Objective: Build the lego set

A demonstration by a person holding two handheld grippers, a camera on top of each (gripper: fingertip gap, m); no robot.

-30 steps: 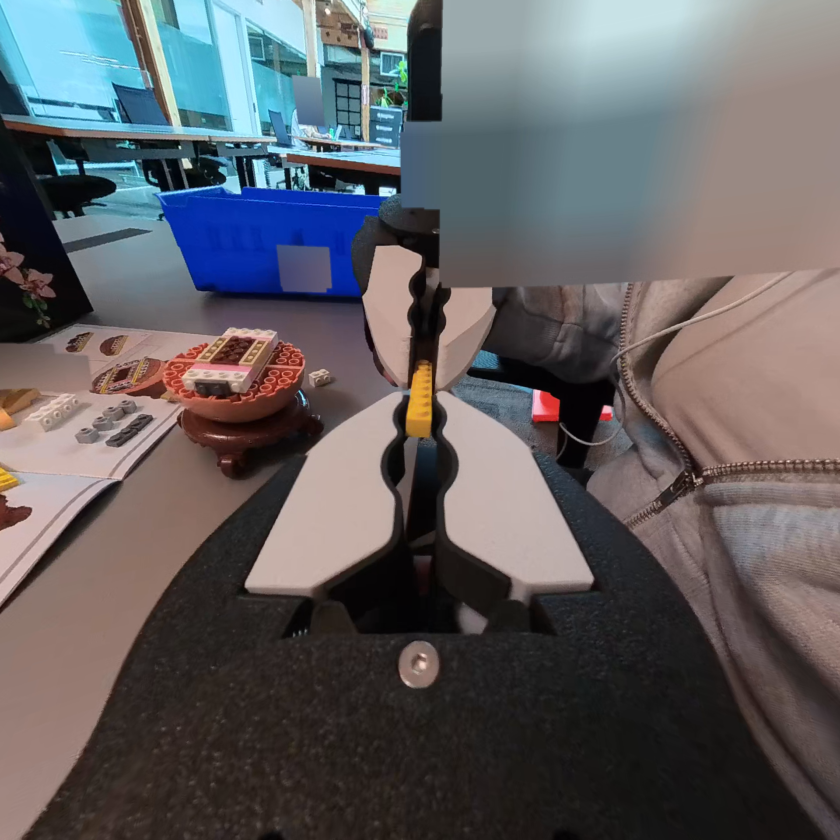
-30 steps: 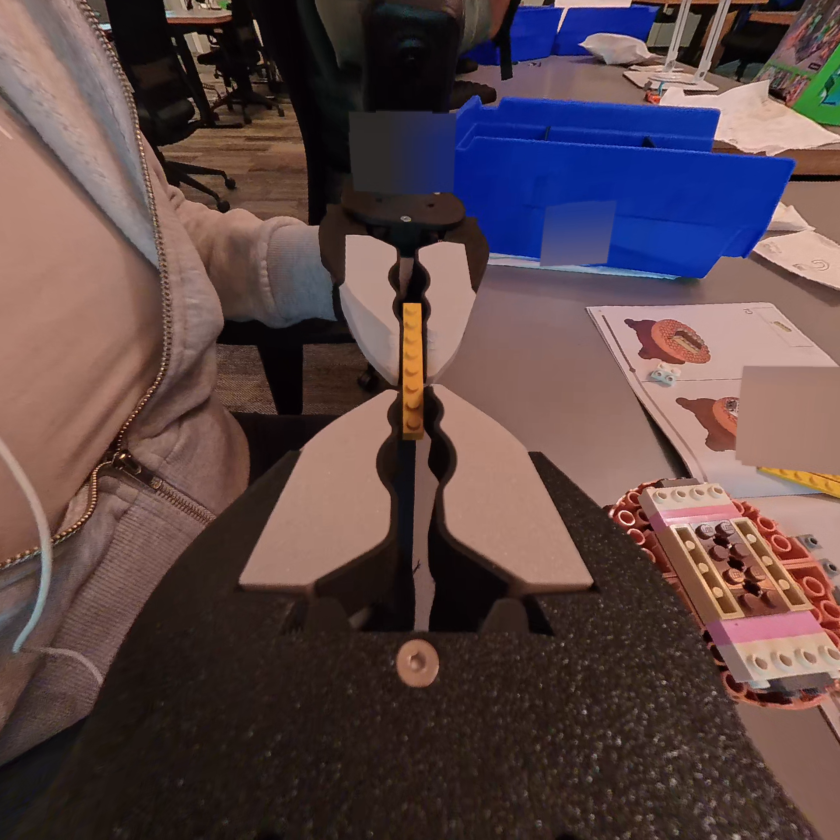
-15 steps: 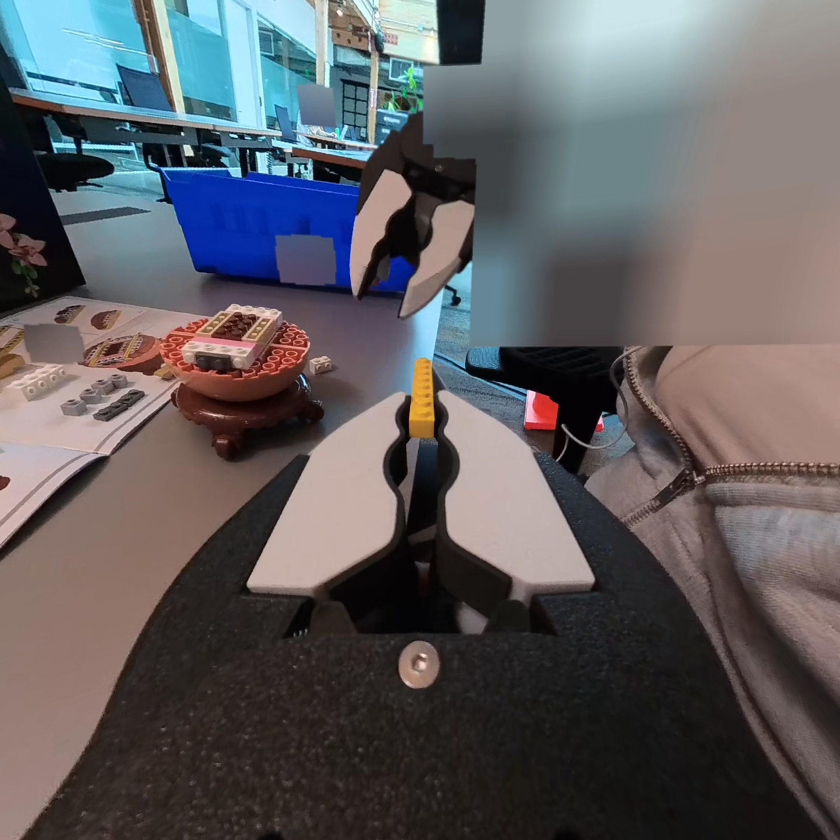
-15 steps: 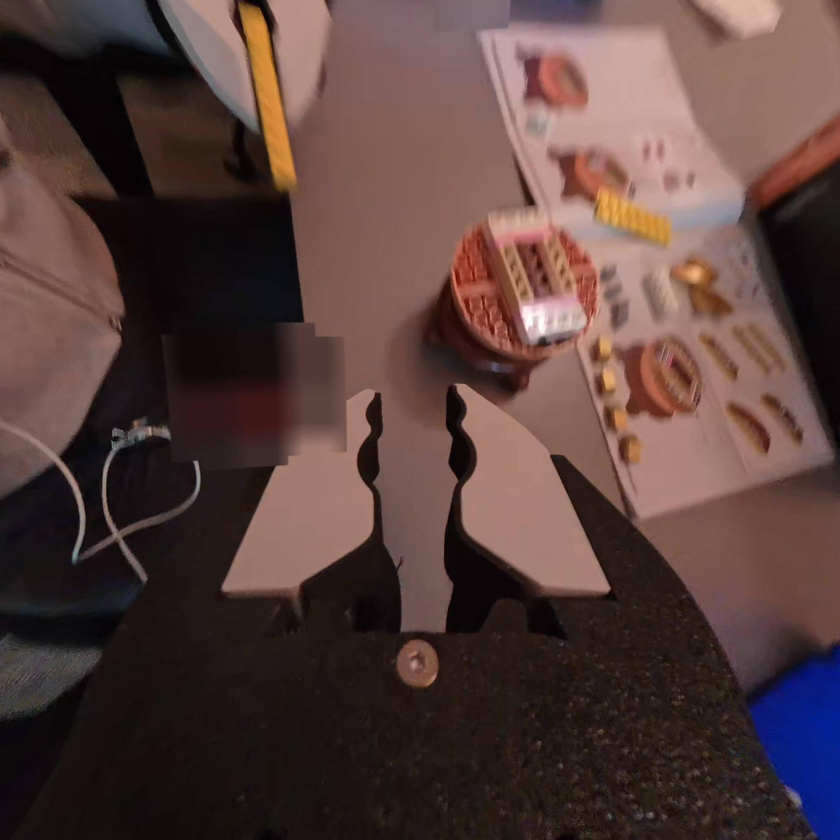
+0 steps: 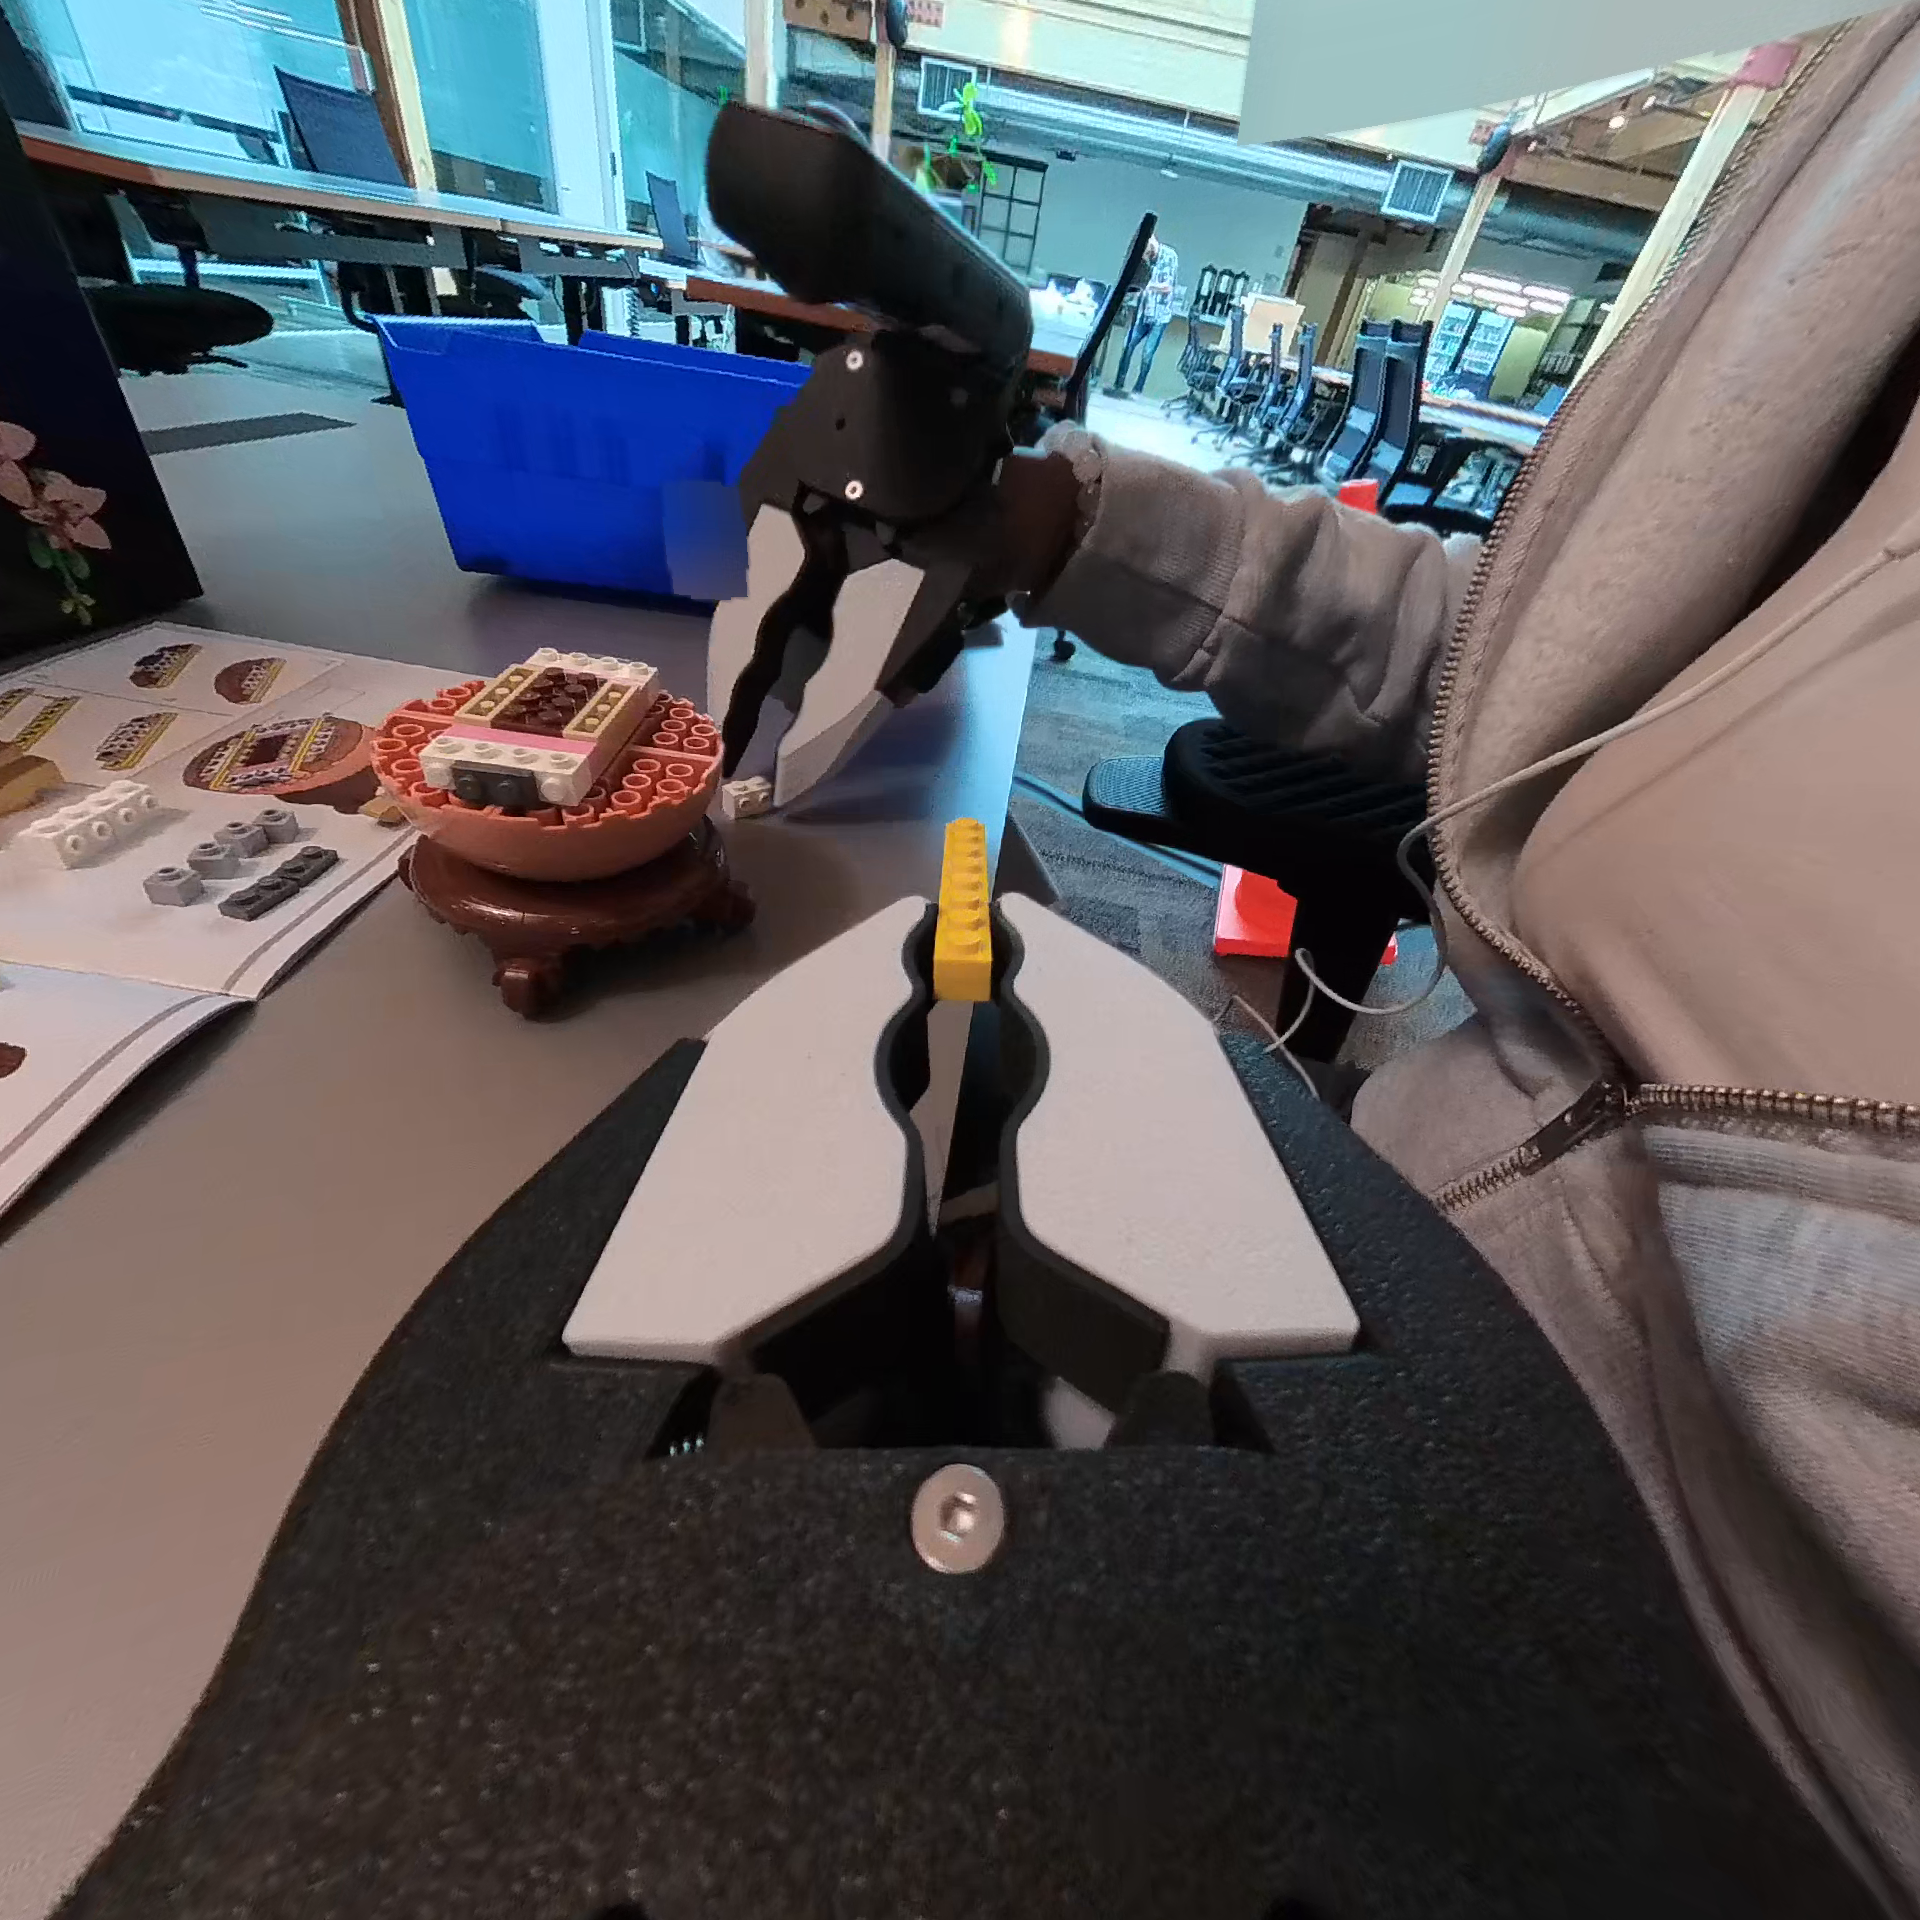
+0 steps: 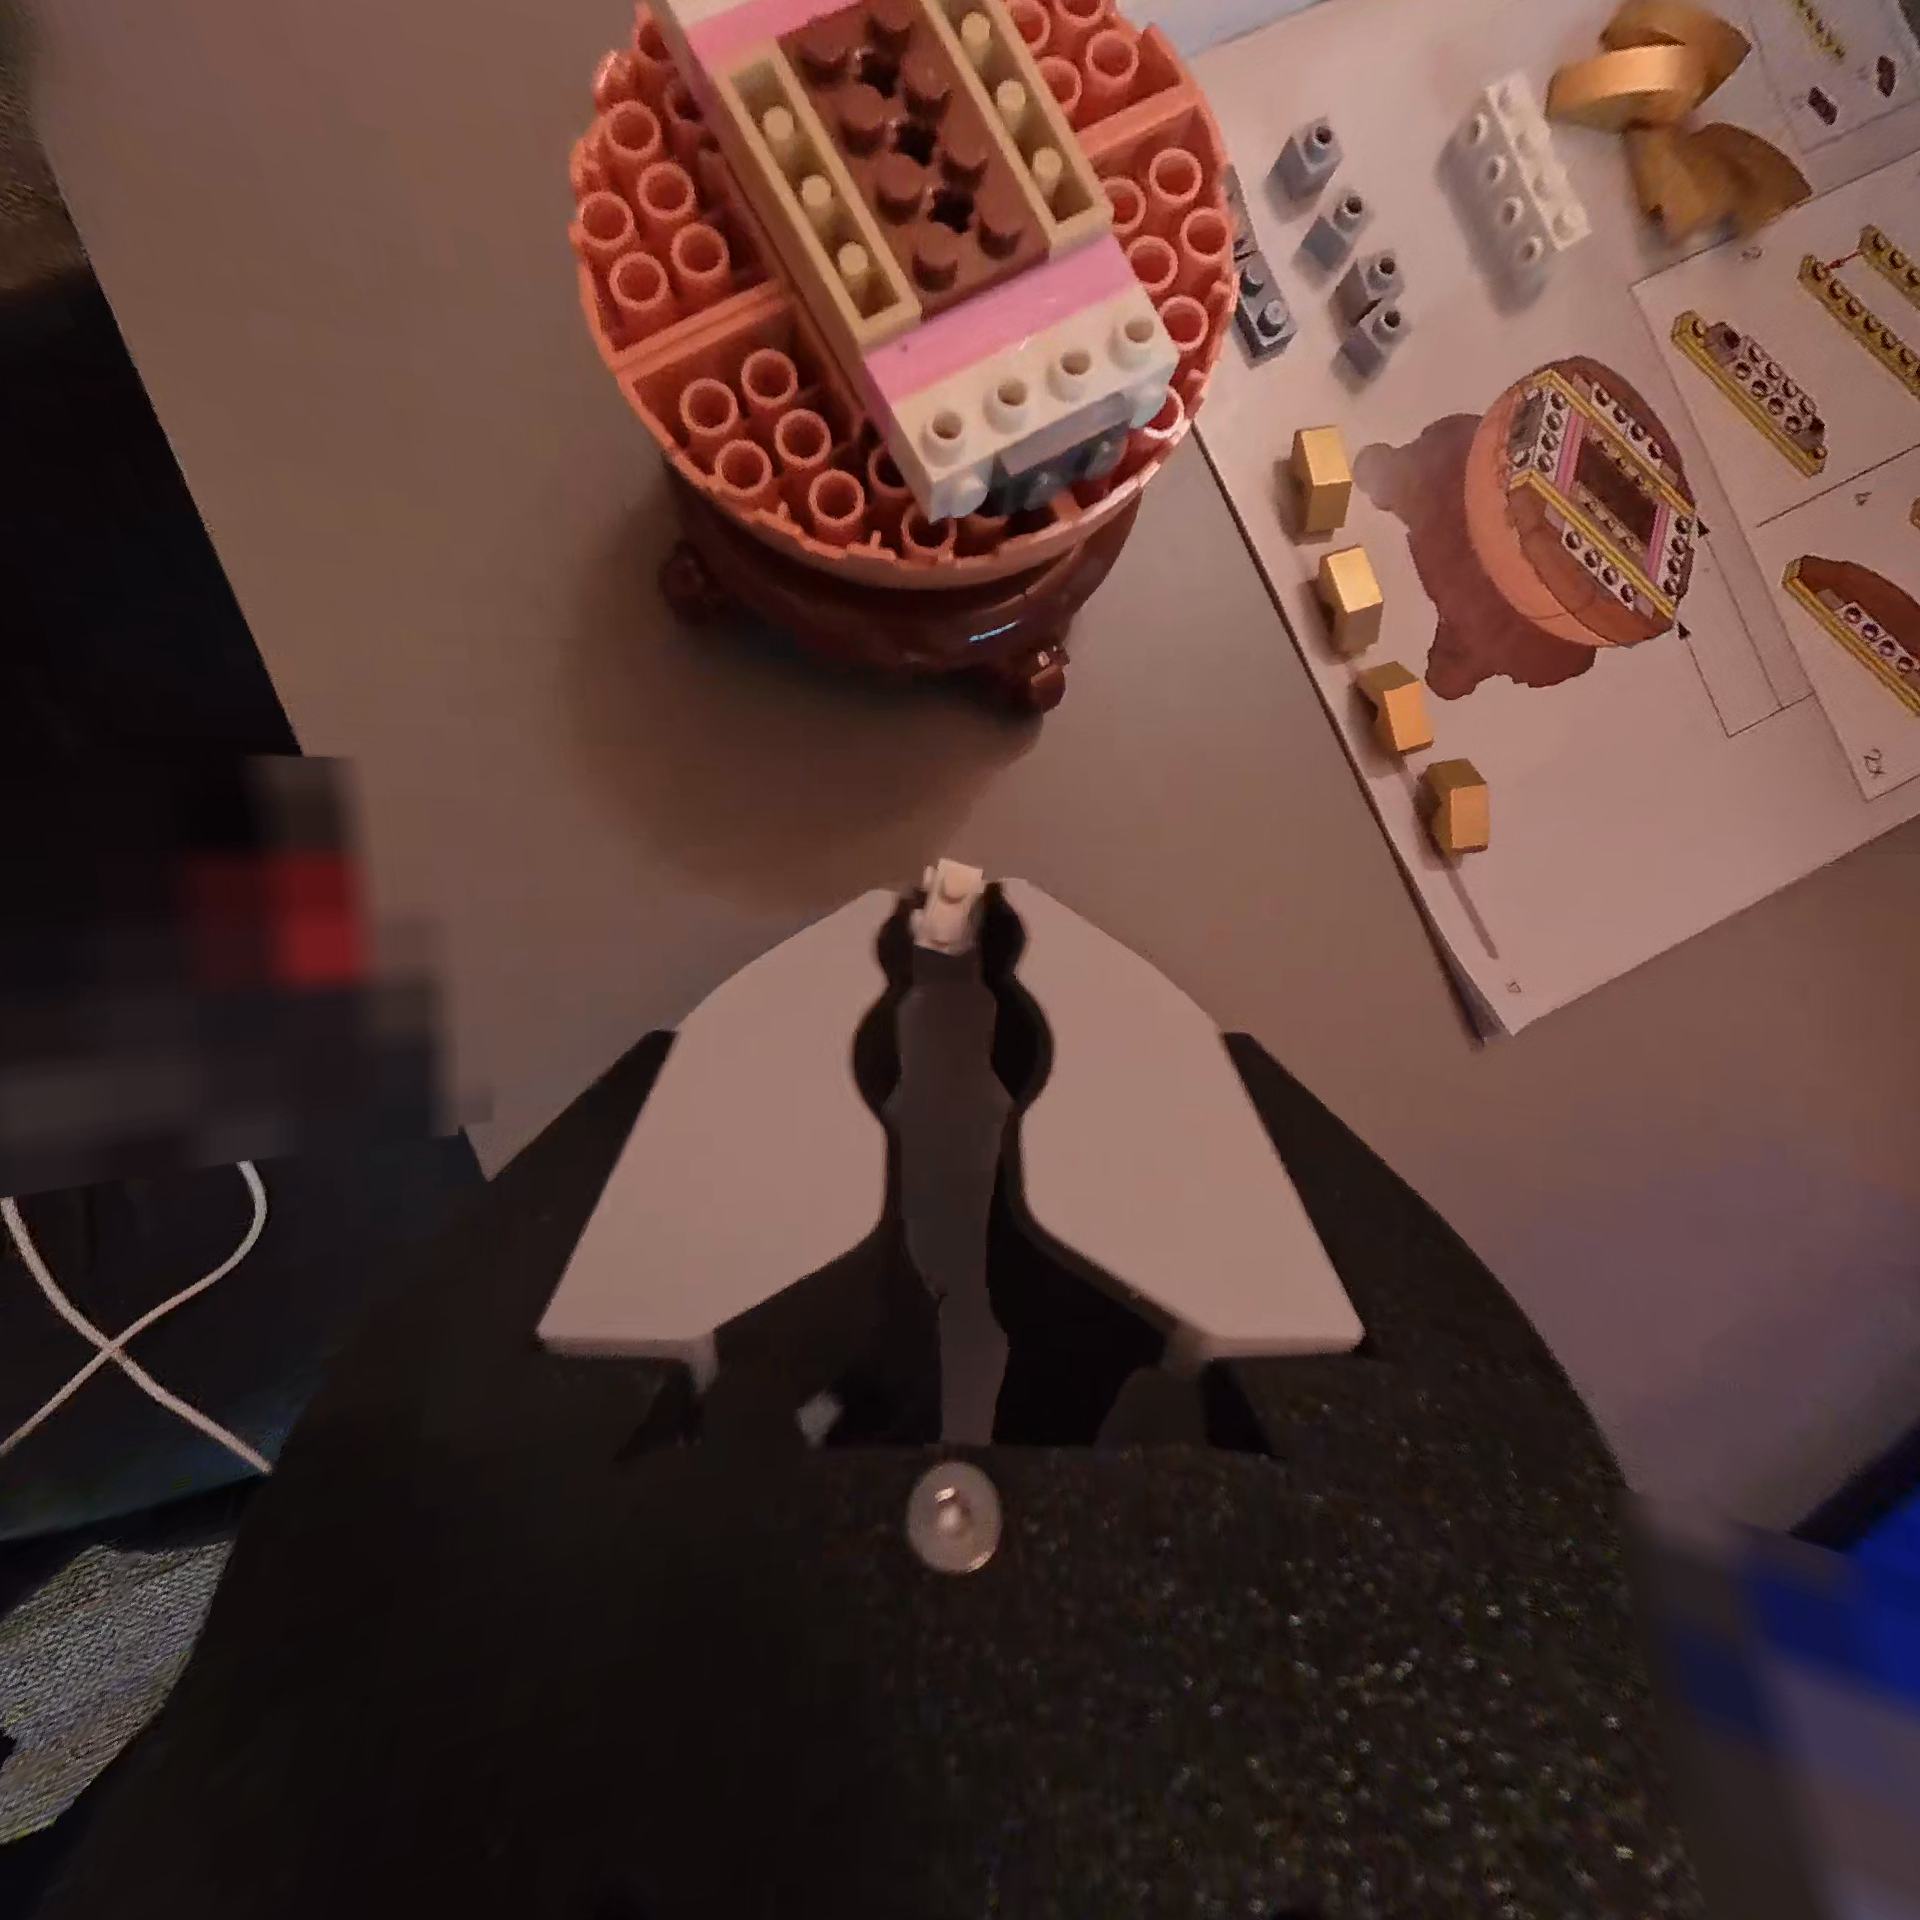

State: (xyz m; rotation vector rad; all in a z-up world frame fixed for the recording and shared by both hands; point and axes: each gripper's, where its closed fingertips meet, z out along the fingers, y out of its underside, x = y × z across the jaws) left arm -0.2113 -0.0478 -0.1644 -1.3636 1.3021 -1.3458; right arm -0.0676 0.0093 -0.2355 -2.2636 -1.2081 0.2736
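Both hand-held grippers are gathering bricks beside the half-built model.

The model [image 5: 545,774], a salmon bowl on a brown stand with a white, pink and tan frame on top, is standing on the desk [image 5: 312,1143] just beside the open instruction booklet [image 5: 156,935], where loose grey [image 6: 1340,270], white [image 6: 1512,182] and gold pieces [image 6: 1351,597] are lying, probably laid out for the step in hand. The left hand-held gripper [image 5: 964,935] is pinching a yellow brick [image 5: 964,914] nearly shut at its tips, holding it off near the desk edge, likely waiting its turn. The right hand-held gripper [image 6: 951,914] is reaching down beside the model, its fingers narrowed around a small white brick [image 6: 948,909]; whether they are gripping it yet I cannot tell. A blue bin [image 5: 582,468] is sitting behind.
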